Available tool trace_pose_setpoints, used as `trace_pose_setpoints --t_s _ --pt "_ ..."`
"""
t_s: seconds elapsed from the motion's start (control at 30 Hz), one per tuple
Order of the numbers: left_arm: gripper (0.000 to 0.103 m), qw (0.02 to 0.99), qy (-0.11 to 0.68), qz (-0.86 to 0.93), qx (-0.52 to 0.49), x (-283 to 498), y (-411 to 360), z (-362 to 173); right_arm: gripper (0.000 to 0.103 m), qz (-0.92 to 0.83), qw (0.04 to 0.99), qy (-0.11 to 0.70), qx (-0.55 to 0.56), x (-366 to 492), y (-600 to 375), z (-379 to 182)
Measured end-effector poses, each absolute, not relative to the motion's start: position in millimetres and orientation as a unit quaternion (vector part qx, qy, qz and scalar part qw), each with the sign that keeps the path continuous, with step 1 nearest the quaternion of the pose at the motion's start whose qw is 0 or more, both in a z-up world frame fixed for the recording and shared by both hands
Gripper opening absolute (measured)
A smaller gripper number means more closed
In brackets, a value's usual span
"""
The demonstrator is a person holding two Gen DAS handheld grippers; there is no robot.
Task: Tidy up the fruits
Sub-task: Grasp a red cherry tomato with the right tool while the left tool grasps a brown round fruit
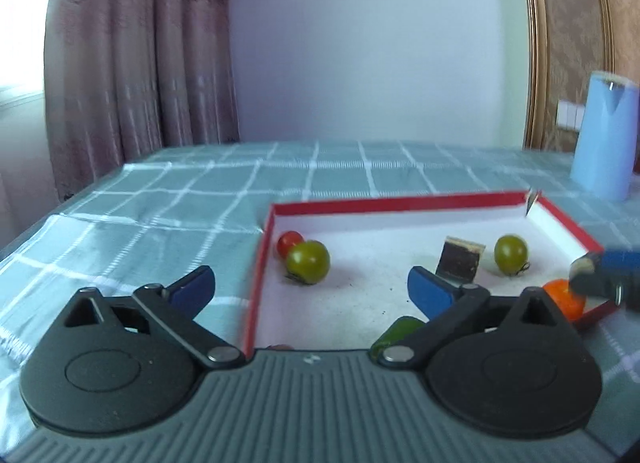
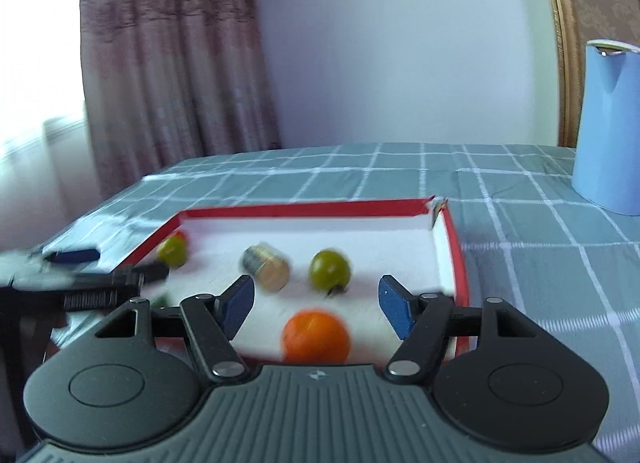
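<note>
The left claw point(image 1: 312, 295) is spread wide and holds nothing. Its left finger is over the cloth outside the tray, and its right finger is over the tray. Just under it, at the near edge, a green fruit point(image 1: 394, 337) peeks out, partly hidden.

The right claw point(image 2: 316, 303) is also spread wide with nothing in it. An orange fruit point(image 2: 316, 337) sits on the tray floor between its fingers, close to the near edge, but the fingers do not touch it.

The tray point(image 2: 462, 263) is red outside and white inside, and it lies on the surface point(image 2: 540, 263) with a checked cloth. Farther in is a small brown block point(image 1: 460, 263), blurry in the right view. Beside it is a green tomato point(image 1: 511, 254). Near the left wall another green tomato point(image 1: 308, 261) touches a red tomato point(image 1: 289, 243) behind it.

Far right on the cloth stands a blue jug point(image 2: 608, 127). Behind are a curtain point(image 2: 172, 63) and a wall point(image 2: 400, 43).
</note>
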State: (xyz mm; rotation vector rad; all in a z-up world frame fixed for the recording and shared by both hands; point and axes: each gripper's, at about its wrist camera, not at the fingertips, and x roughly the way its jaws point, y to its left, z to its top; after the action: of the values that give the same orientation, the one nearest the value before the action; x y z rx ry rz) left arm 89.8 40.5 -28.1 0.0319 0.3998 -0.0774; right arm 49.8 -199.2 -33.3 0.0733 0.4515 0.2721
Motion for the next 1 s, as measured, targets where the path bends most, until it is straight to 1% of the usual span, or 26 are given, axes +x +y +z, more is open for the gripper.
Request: trace_pose_setpoints --t_s 0.07,0.2,0.33,0.5,0.57,0.63,0.7,0.77,0.83,1.0 --pt "0.103 0.981 0.191 -0.043 0.004 79.2 45.8 -28.1 0.068 0.149 0.962 0.227 0.018 38.3 -192.2 -38.4" --pt "0.103 0.977 0.205 -0.057 0.011 67.9 47.2 -34.4 0.067 0.173 0.955 0.239 -0.011 30.9 -176.9 -45.2" --pt "0.103 0.975 0.207 -0.075 -0.003 62.4 52.3 -34.8 0.066 0.176 0.952 0.251 -0.014 33.4 -168.9 -46.8" --pt "0.103 0.971 0.220 -0.089 -0.031 61.4 61.6 -36.8 0.055 0.180 0.946 0.270 -0.006 37.3 -162.3 -50.9" --pt "0.103 0.970 0.222 -0.090 -0.042 62.4 65.2 -37.5 0.047 0.183 0.940 0.288 0.002 43.4 -158.3 -54.6" --pt "0.103 0.969 0.227 -0.090 -0.046 63.9 66.5 -38.0 0.045 0.189 0.934 0.303 0.011 49.1 -155.3 -57.5" --pt "0.103 0.968 0.230 -0.092 -0.046 64.5 66.1 -38.4 0.040 0.184 0.936 0.300 0.012 50.5 -152.5 -57.4" --pt "0.103 0.967 0.233 -0.094 -0.043 65.1 64.5 -38.6 0.030 0.186 0.934 0.304 0.013 52.4 -150.2 -58.3" --pt "0.103 0.965 0.240 -0.099 -0.042 66.3 63.7 -39.5 0.027 0.184 0.935 0.303 0.012 51.7 -149.8 -57.9" --pt "0.103 0.962 0.249 -0.107 -0.039 67.4 61.8 -40.7 0.026 0.172 0.939 0.298 0.020 46.7 -158.5 -57.0"
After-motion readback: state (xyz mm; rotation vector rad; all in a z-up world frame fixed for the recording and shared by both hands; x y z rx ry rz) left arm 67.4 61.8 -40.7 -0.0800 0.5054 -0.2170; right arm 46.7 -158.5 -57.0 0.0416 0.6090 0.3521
